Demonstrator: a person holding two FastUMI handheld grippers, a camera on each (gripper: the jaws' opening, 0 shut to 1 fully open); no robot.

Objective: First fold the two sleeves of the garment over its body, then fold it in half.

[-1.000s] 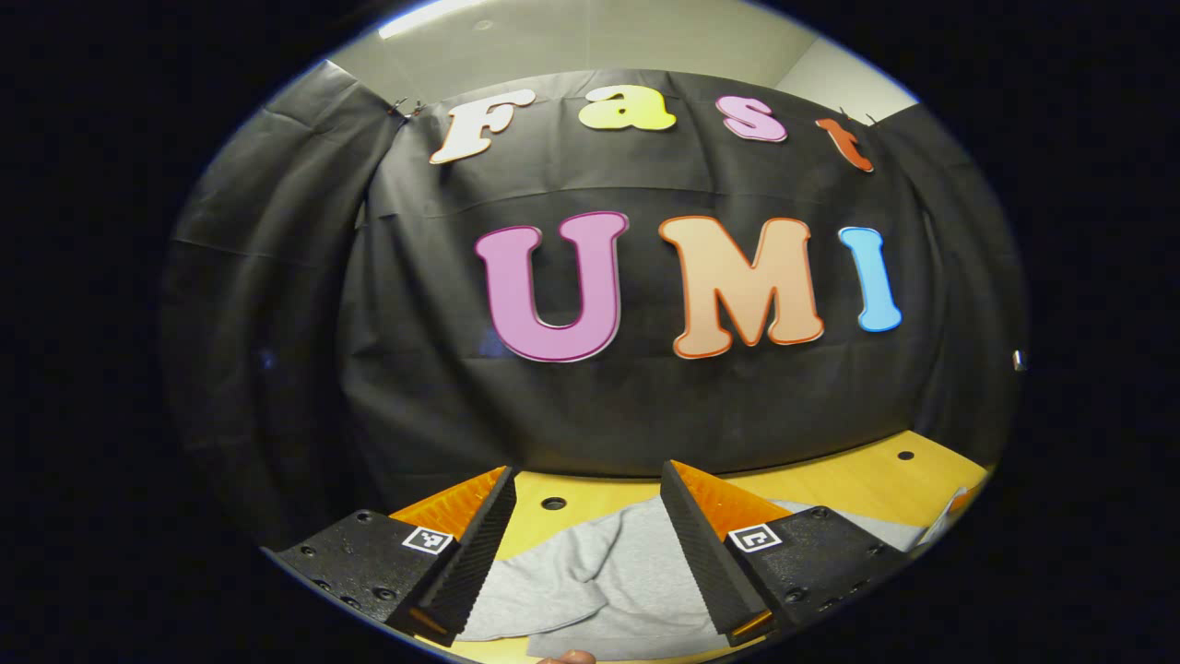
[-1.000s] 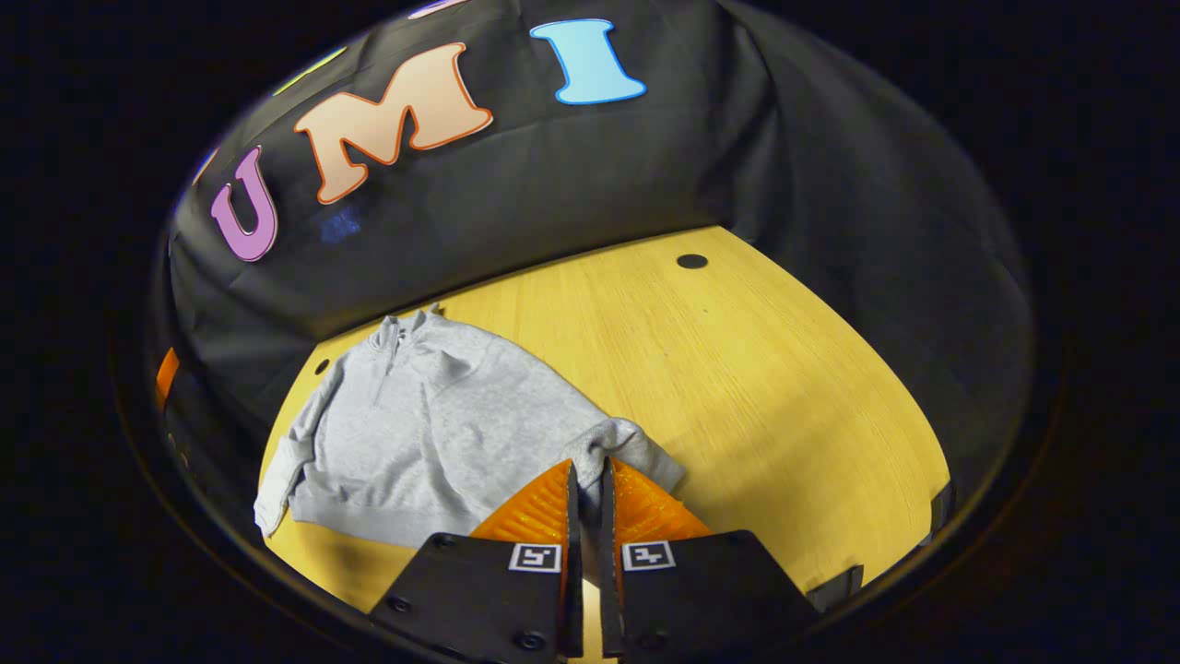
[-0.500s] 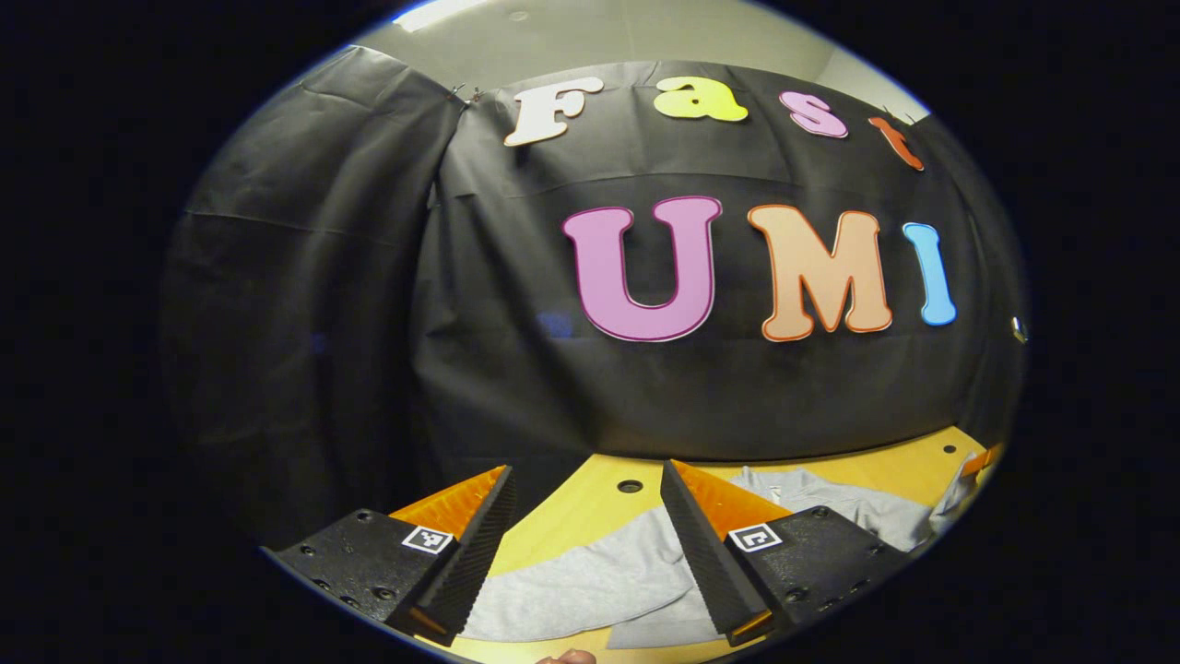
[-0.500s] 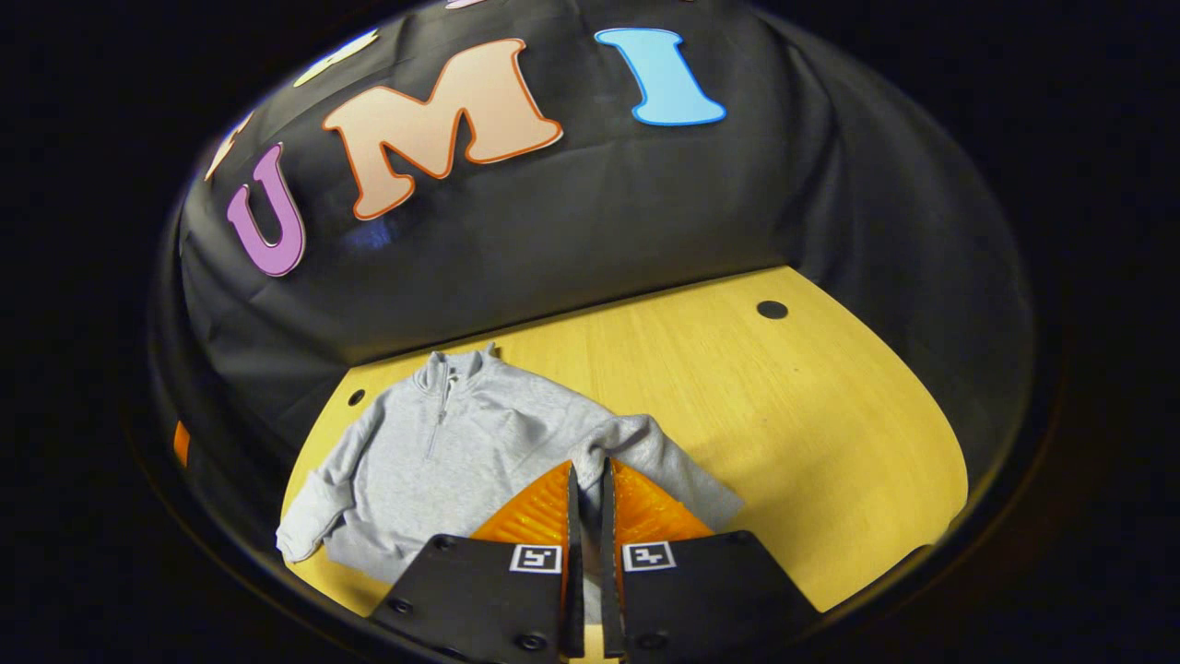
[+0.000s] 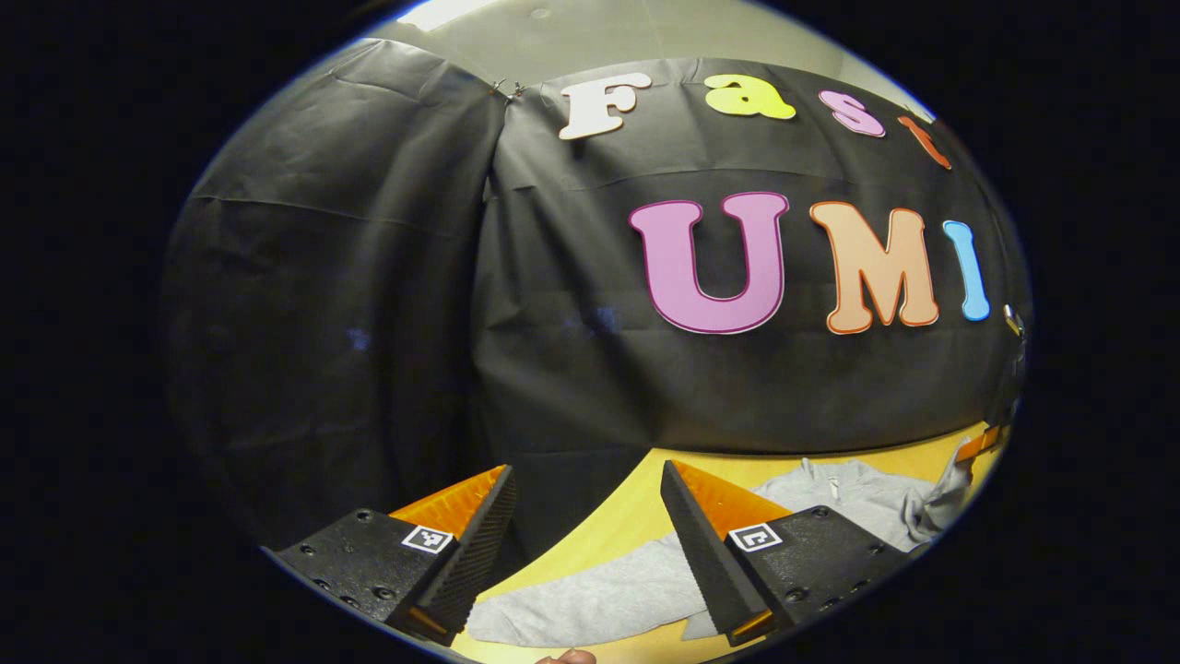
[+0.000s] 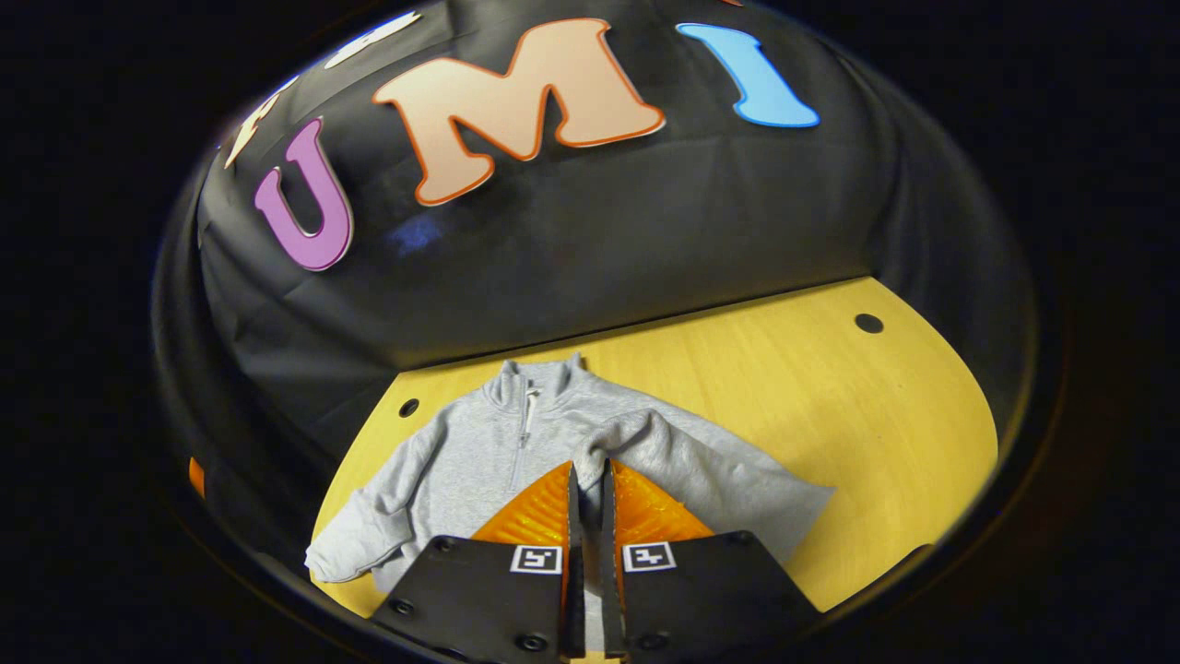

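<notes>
The right gripper (image 6: 586,480) is squeezing almost shut on 1 sleeve (image 6: 645,443) of the soft grey zip-neck sweatshirt (image 6: 461,461), holding it over the sweatshirt's body. The left gripper (image 5: 585,498) is staying wide open and holding nothing, hanging above the other sleeve (image 5: 590,599). The sweatshirt is lying flat on the yellow wooden table (image 6: 830,415), collar toward the black cloth wall (image 6: 599,240).

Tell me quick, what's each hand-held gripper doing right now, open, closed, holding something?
Left hand-held gripper: open, holding nothing.
Right hand-held gripper: closed on the grey sweatshirt's sleeve, drawn over its body.
</notes>
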